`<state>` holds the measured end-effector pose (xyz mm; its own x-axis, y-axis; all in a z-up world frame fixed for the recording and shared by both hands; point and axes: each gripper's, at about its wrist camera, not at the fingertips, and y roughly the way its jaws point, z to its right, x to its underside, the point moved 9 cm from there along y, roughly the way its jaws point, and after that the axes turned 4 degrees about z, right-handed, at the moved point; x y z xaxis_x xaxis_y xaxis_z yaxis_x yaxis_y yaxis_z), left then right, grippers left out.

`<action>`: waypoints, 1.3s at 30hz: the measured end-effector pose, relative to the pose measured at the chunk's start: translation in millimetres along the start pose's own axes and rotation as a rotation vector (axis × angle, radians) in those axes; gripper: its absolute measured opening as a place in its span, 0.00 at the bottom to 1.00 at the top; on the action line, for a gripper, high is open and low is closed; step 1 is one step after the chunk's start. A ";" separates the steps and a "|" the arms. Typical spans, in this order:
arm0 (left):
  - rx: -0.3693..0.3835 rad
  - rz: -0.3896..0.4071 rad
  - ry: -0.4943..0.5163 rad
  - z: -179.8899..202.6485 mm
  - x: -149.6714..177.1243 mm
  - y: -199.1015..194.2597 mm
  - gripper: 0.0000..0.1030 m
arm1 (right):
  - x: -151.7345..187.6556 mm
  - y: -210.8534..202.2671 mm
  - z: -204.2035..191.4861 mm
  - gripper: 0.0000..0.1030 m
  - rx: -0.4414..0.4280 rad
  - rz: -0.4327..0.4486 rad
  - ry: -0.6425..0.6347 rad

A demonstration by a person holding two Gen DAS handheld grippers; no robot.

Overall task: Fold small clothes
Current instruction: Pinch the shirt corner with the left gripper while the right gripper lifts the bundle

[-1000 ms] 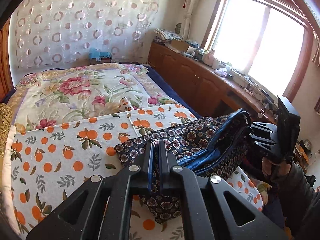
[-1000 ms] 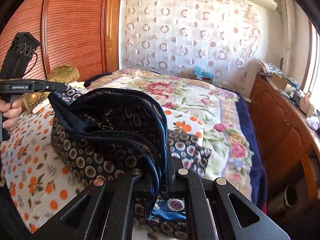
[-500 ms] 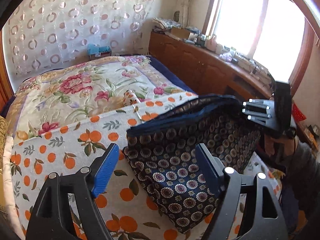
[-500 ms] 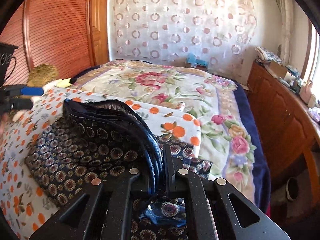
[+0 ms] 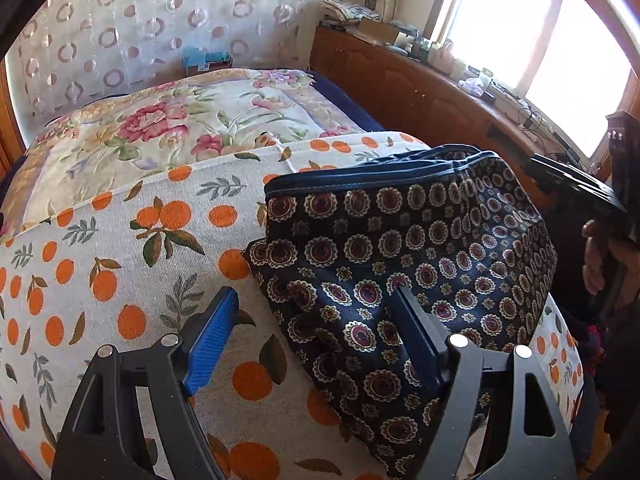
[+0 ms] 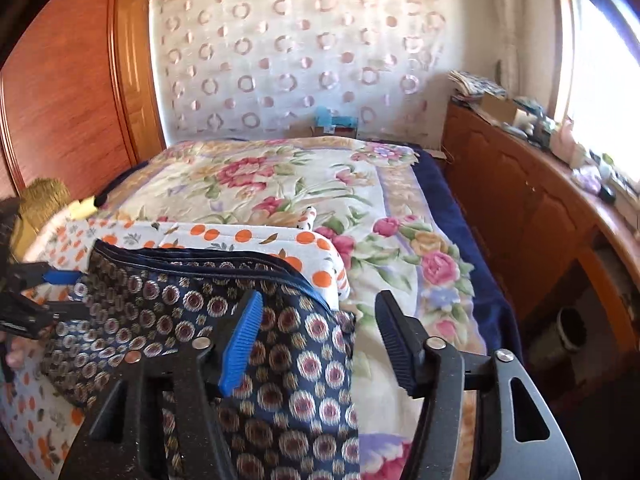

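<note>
We see a folded dark blue cloth with round flower rings (image 5: 404, 264) lying on the orange-dotted white sheet (image 5: 132, 240). Our left gripper (image 5: 316, 340) is wide apart at the cloth's near edge. Our right gripper (image 6: 316, 340) is opening, holding nothing.

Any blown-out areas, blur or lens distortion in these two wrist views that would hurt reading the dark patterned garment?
Left wrist view: window blown out white, strong fisheye curving; patterned garment sharp and evenly lit. Right wrist view: window glare at the right edge, garment slightly smeared near the lens, corners vignetted black.
</note>
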<state>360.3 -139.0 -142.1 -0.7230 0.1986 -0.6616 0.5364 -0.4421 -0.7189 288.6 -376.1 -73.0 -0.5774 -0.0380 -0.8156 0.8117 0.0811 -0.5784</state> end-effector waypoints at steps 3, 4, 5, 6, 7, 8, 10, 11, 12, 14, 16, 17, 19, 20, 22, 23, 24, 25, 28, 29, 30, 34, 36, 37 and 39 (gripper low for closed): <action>0.004 -0.007 -0.006 -0.9 0.9 2.7 0.77 | 15.4 -8.2 -3.7 0.69 -0.056 -0.039 0.036; 0.009 -0.006 -0.010 -0.3 0.7 2.7 0.77 | 22.0 -6.1 -5.6 0.70 -0.073 -0.061 0.042; 0.024 -0.001 -0.016 0.8 0.1 2.4 0.77 | 29.2 -2.8 -6.8 0.70 -0.082 -0.084 0.045; 0.041 -0.002 -0.022 2.1 -0.2 2.5 0.72 | 36.3 1.5 -7.3 0.70 -0.079 -0.110 0.044; 0.055 -0.010 -0.034 2.6 0.1 3.0 0.62 | 40.5 5.1 -5.5 0.70 -0.071 -0.132 0.045; 0.061 -0.017 -0.045 1.8 0.2 5.4 0.58 | 46.3 8.8 -5.2 0.70 -0.070 -0.150 0.052; 0.066 -0.014 -0.063 0.0 -1.0 7.3 0.53 | 51.7 14.2 -5.5 0.70 -0.089 -0.168 0.073; 0.066 -0.013 -0.074 -1.0 -1.6 7.6 0.53 | 53.6 16.5 -5.3 0.70 -0.090 -0.174 0.080; 0.069 -0.013 -0.081 -1.0 -1.9 8.3 0.53 | 54.9 18.4 -4.2 0.70 -0.093 -0.180 0.086; 0.070 -0.011 -0.088 -0.8 -2.4 9.4 0.53 | 56.3 22.1 -2.4 0.70 -0.109 -0.188 0.103; 0.072 -0.007 -0.095 -0.9 -3.1 10.2 0.53 | 56.1 27.9 1.9 0.70 -0.126 -0.204 0.123; 0.076 -0.007 -0.100 -0.9 -3.5 10.9 0.52 | 58.1 30.5 1.6 0.70 -0.135 -0.215 0.132; 0.084 -0.010 -0.111 -1.3 -4.3 12.5 0.30 | 57.5 32.1 4.3 0.70 -0.156 -0.228 0.146; 0.098 -0.019 -0.116 0.0 -3.8 13.8 0.25 | 54.6 35.6 3.5 0.70 -0.164 -0.232 0.150; 0.128 -0.028 -0.121 4.3 -3.3 13.5 0.11 | 52.3 34.3 3.4 0.70 -0.180 -0.235 0.159; 0.130 -0.017 -0.111 7.2 -4.3 10.5 0.10 | 51.6 34.7 3.0 0.70 -0.189 -0.237 0.163; 0.124 -0.006 -0.091 10.8 -5.6 6.1 0.08 | 50.8 34.6 2.9 0.70 -0.194 -0.239 0.165; 0.123 0.008 -0.075 14.9 -7.3 0.9 0.08 | 50.0 37.5 3.4 0.70 -0.198 -0.238 0.164; 0.140 0.042 -0.054 23.4 -12.5 -12.9 0.07 | 51.0 38.7 -3.2 0.70 -0.231 -0.238 0.148; 0.141 0.056 -0.047 26.2 -14.4 -18.7 0.07 | 51.6 39.0 -5.2 0.70 -0.238 -0.239 0.139; 0.143 0.069 -0.037 29.2 -16.0 -24.2 0.07 | 51.6 39.1 -6.0 0.70 -0.227 -0.240 0.120; 0.177 0.108 -0.031 37.5 -20.8 -41.0 0.06 | 53.4 43.2 -1.7 0.66 -0.195 -0.240 0.090; 0.202 0.131 -0.033 42.9 -24.3 -49.9 0.06 | 52.6 41.8 0.6 0.60 -0.173 -0.231 0.069; 0.213 0.140 -0.028 46.5 -26.0 -53.8 0.06 | 51.0 39.8 -0.5 0.54 -0.163 -0.221 0.052; 0.225 0.155 -0.017 52.4 -29.0 -60.5 0.06 | 50.3 37.3 -6.7 0.46 -0.160 -0.215 0.017</action>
<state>326.0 -163.8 -68.3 -0.6484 0.0995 -0.7548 0.5323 -0.6495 -0.5429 289.3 -368.4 -135.5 -0.7374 -0.0550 -0.6732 0.6469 0.2294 -0.7273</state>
